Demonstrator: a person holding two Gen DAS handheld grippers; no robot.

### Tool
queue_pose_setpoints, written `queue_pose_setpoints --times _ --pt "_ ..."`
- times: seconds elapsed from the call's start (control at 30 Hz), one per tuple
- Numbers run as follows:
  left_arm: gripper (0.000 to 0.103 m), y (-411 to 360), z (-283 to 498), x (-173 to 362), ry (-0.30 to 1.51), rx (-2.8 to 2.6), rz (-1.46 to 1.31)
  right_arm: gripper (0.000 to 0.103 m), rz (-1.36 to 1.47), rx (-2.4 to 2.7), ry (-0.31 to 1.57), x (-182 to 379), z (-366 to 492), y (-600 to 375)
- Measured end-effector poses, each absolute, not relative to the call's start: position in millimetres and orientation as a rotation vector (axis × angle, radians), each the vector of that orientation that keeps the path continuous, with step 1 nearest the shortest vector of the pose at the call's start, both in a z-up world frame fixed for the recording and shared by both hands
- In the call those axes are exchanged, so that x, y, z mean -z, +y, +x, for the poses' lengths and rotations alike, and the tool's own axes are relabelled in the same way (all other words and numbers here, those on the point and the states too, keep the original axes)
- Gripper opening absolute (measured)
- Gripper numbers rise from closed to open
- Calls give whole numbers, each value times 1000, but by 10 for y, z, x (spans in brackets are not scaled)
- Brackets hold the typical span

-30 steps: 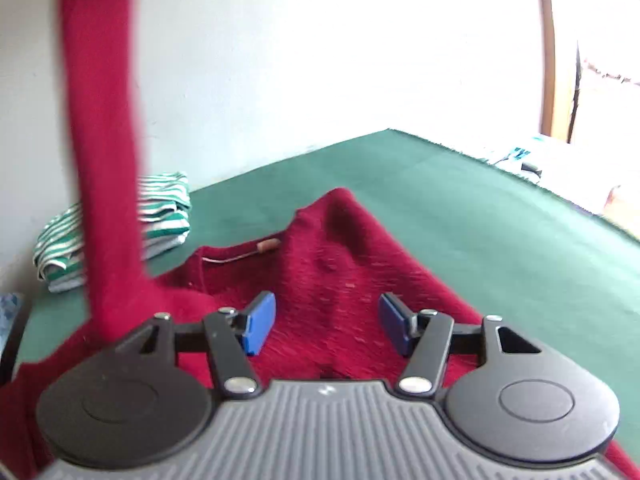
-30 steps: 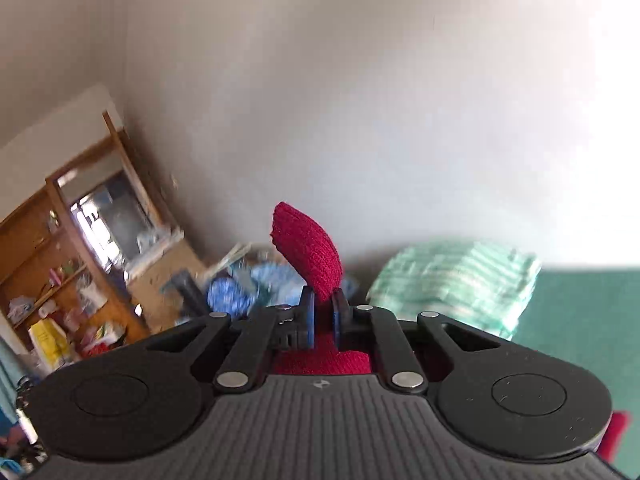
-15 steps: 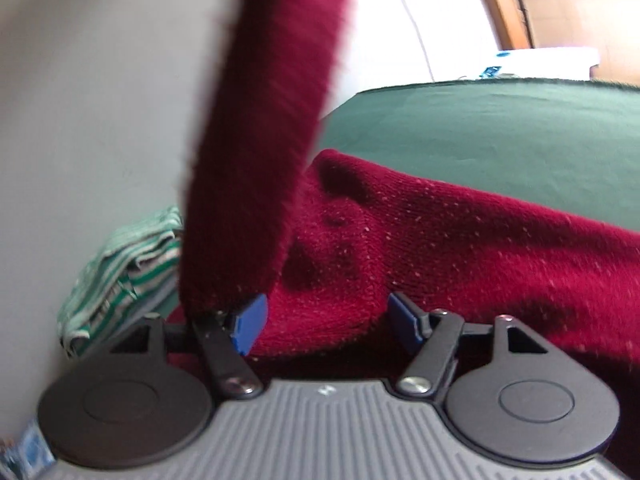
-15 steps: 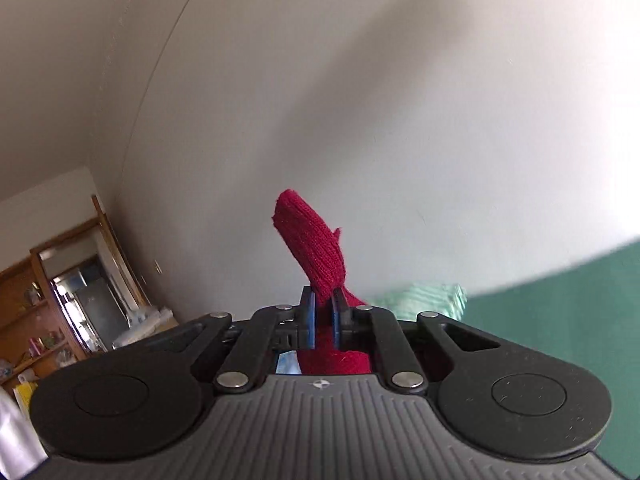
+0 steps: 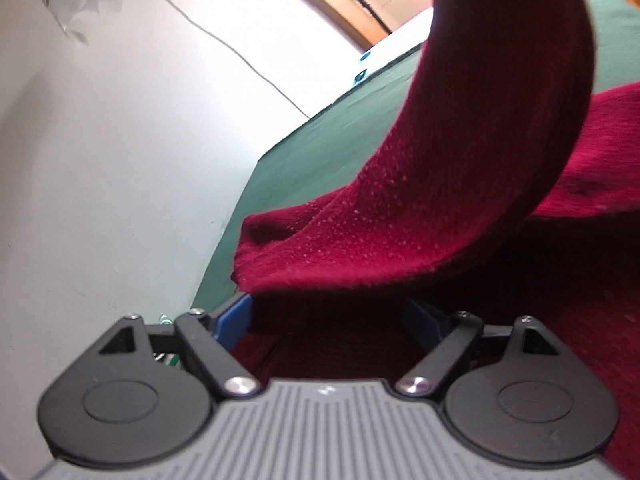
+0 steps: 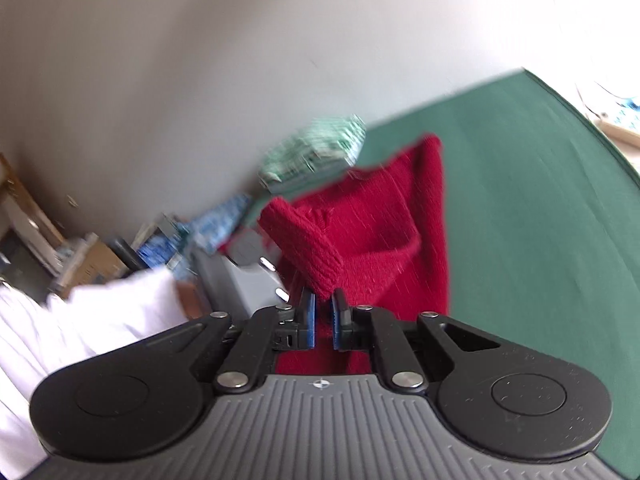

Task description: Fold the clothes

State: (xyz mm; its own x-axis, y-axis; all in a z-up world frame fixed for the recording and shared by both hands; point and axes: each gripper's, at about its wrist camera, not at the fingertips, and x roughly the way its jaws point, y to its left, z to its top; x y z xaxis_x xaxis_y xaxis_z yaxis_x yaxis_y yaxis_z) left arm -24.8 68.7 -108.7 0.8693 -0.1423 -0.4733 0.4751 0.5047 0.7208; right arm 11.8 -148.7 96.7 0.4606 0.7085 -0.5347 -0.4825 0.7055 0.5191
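Knitwear here is soft and floppy: the right claw (image 6: 323,318) pinches the dark red knitted sweater's (image 6: 384,236) ribbed cuff above the green table (image 6: 540,200), while the left claw (image 5: 332,316) gapes wide beneath its sleeve, best gripped at hems.

Red sweater (image 5: 460,208) cut off at top and right edges of left wrist view, masking table (image 5: 320,160) beneath. Green striped garment (image 6: 316,152) blurred beyond detail. Clutter (image 6: 192,236) beside wall smeared, unidentifiable.

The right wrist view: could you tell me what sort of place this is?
Probably a lived-in room at home: wooden shelving by a plain wall, cluttered household goods, and a folded striped garment on a green-covered table.
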Motion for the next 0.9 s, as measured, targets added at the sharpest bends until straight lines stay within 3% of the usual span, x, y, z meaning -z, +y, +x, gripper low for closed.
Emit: queue_pose_setpoints --times 0.1,0.33,0.47,0.63,0.77,0.8,0.83,0.9 --pt "89 773 -473 967 397 411 946 10 302 -742 870 -769 -38 -1501" --pt "91 718 -883 743 438 426 787 23 145 -734 1107 -517 -328 -1502" --pt "92 456 -1190 664 422 542 746 42 213 -670 1089 -513 -169 -1540" --pt "97 4 -1393 781 387 667 808 38 254 -603 1082 -469 8 -1538" --pt "98 -128 -1338 834 474 669 758 37 175 -629 1145 -294 51 -1412" --pt "98 -150 -1293 852 498 655 743 32 164 -647 1147 -279 64 -1401" --pt "97 -171 -1266 863 521 640 733 16 150 -667 1146 -273 79 -1390" --pt "96 -209 -1190 868 573 614 695 10 136 -719 1137 -284 113 -1388"
